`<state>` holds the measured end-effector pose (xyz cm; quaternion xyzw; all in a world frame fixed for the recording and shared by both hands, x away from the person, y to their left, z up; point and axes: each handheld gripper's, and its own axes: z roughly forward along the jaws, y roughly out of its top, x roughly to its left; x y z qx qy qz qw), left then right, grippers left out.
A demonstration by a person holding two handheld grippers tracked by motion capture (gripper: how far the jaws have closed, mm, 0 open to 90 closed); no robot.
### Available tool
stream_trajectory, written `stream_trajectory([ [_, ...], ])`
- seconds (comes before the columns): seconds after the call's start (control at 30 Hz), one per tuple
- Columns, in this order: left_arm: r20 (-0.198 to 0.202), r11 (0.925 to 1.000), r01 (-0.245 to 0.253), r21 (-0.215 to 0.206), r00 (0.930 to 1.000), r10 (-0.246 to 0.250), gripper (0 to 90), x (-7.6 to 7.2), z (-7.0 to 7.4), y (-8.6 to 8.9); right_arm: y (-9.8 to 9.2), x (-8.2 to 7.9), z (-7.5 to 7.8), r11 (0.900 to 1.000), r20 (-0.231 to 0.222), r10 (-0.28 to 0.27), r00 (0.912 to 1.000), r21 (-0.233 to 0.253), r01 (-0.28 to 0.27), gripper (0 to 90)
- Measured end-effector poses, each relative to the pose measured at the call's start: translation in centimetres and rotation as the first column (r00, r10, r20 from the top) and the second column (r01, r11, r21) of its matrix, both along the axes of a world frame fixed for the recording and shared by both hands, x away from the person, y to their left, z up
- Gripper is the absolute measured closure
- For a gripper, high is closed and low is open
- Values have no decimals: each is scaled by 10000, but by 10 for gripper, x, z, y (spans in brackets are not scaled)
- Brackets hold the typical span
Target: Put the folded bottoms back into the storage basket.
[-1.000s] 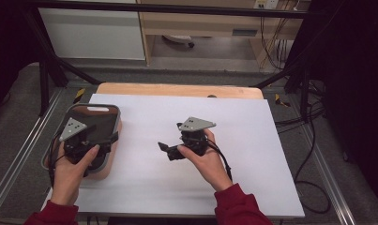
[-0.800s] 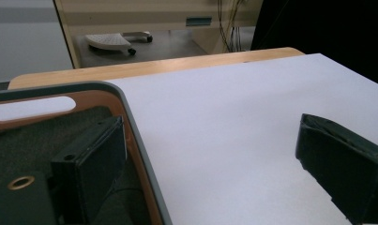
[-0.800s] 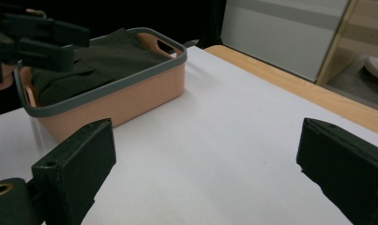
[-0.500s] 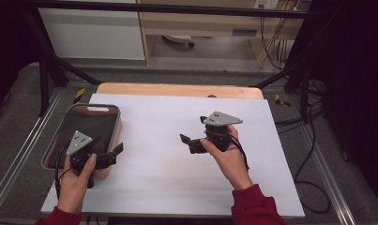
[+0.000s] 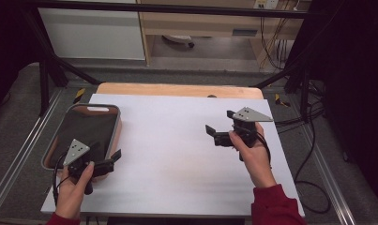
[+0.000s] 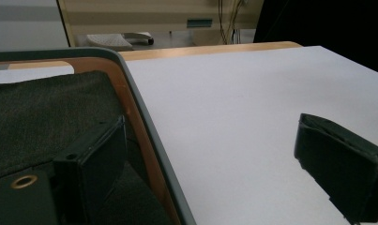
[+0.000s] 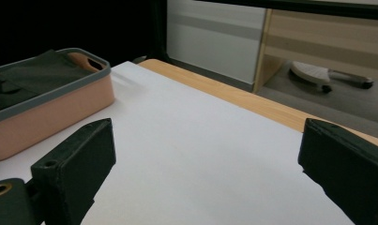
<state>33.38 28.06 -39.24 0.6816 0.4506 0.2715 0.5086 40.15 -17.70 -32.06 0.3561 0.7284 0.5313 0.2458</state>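
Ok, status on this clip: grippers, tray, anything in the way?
Left gripper open, straddling the tray's near right rim. Right gripper open, empty, above the white tabletop. Tray holds dark fabric. Nothing between them.

Both sleeves are dark red, the right sleeve (image 5: 275, 206) showing a wide cuff, the left sleeve (image 5: 60, 220) just a sliver. Each hand carries a black claw: the left gripper (image 5: 109, 158) and the right gripper (image 5: 220, 126), each topped by a grey three-cornered plate dotted with small holes. Blocky black jaws, a brass-ringed screw hole at the base. Black cables trail behind.
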Motion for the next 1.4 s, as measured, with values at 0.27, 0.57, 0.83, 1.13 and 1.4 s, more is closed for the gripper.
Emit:
stream_trajectory([
  [0.27,-78,9999,-48,-90,10000,47,79,-1,-3,4,-33,-9,-2,9973,102,-722,9973,108,721,41],
  [0.57,-134,9998,-16,-182,9999,14,64,0,-6,4,-60,-17,-6,9925,-64,-1217,9925,143,1218,21],
  [0.83,-82,9998,9,-201,10000,-11,65,-1,-5,5,-76,-26,-12,9891,-209,-1468,9890,45,1469,21],
  [1.13,-113,9998,-14,-174,9999,12,66,0,-6,6,-93,-35,-19,9842,-346,-1749,9840,201,1757,22],
  [1.4,-111,9998,-65,-162,9999,63,67,0,-6,7,-102,-44,-27,9823,-452,-1840,9819,275,1854,21],
])
